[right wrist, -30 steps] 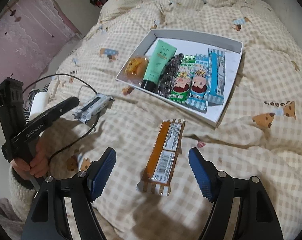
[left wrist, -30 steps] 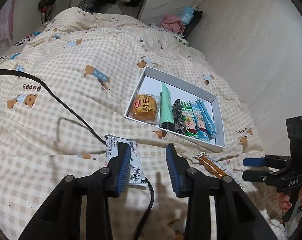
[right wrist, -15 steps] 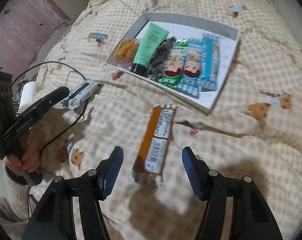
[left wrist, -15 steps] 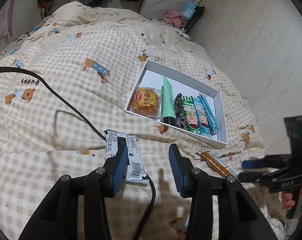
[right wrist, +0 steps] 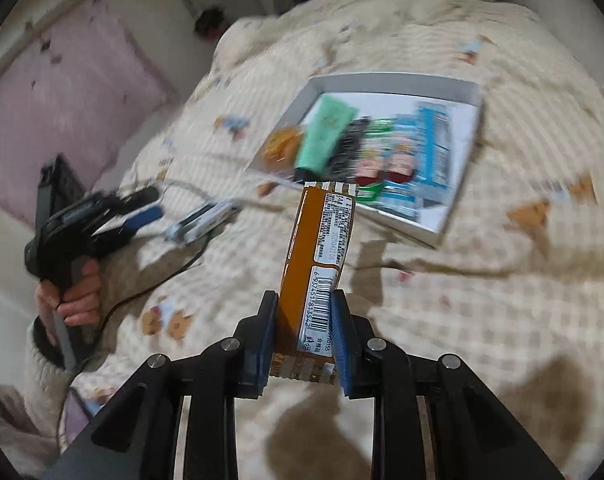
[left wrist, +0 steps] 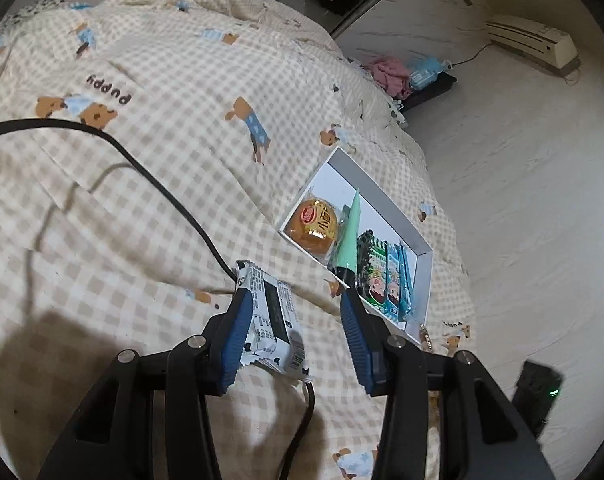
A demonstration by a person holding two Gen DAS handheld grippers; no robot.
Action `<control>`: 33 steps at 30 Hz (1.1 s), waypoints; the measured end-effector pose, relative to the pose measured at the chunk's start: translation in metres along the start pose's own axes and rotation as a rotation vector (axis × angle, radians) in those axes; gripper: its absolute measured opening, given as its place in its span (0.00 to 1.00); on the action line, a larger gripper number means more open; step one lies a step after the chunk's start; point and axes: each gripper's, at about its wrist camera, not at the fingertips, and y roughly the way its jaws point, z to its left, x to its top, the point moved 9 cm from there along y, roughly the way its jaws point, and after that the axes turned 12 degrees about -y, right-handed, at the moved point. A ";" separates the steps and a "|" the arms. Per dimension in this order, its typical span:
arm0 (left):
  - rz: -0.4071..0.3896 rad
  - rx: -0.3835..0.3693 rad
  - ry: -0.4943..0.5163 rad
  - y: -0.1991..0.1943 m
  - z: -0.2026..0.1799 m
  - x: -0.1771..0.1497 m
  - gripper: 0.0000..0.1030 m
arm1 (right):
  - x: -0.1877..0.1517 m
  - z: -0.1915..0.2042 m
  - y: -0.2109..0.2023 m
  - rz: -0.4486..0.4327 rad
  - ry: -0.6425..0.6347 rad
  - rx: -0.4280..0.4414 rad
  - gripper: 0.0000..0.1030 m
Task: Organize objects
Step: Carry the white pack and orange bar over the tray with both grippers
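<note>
While the right gripper (right wrist: 305, 334) closes on the orange bar (right wrist: 319, 256), the left gripper (left wrist: 292, 334) opens

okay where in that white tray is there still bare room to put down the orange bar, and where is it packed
Bare white floor shows along the far wall of the shallow white cardboard tray, beyond the snacks, and beside the blue wrapper toward the right wall. The near half is packed: round orange cake, mint green tube, wrappers side by side. The right gripper is closing on the orange bar.
</note>
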 end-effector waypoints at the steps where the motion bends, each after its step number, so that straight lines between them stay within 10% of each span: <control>1: 0.006 0.012 0.010 0.002 0.000 -0.001 0.50 | -0.004 -0.006 0.004 -0.007 0.062 0.030 0.27; 5: 0.018 0.140 0.105 0.019 -0.001 -0.009 0.53 | 0.007 -0.015 -0.002 -0.071 0.107 0.062 0.26; 9: -0.020 0.496 0.365 0.047 -0.001 -0.024 0.62 | 0.005 -0.009 0.007 -0.030 0.081 0.050 0.26; 14: 0.048 0.575 0.494 0.070 -0.004 -0.041 0.72 | 0.005 -0.010 0.003 -0.043 0.088 0.065 0.27; 23: 0.087 0.542 0.438 0.072 -0.003 -0.039 0.76 | 0.003 -0.011 0.002 -0.049 0.088 0.070 0.27; 24: 0.076 0.566 0.435 0.071 0.000 -0.037 0.55 | 0.003 -0.011 0.002 -0.049 0.087 0.070 0.27; 33: -0.045 0.180 0.392 -0.008 -0.066 -0.038 0.51 | 0.002 -0.013 -0.002 -0.053 0.099 0.083 0.27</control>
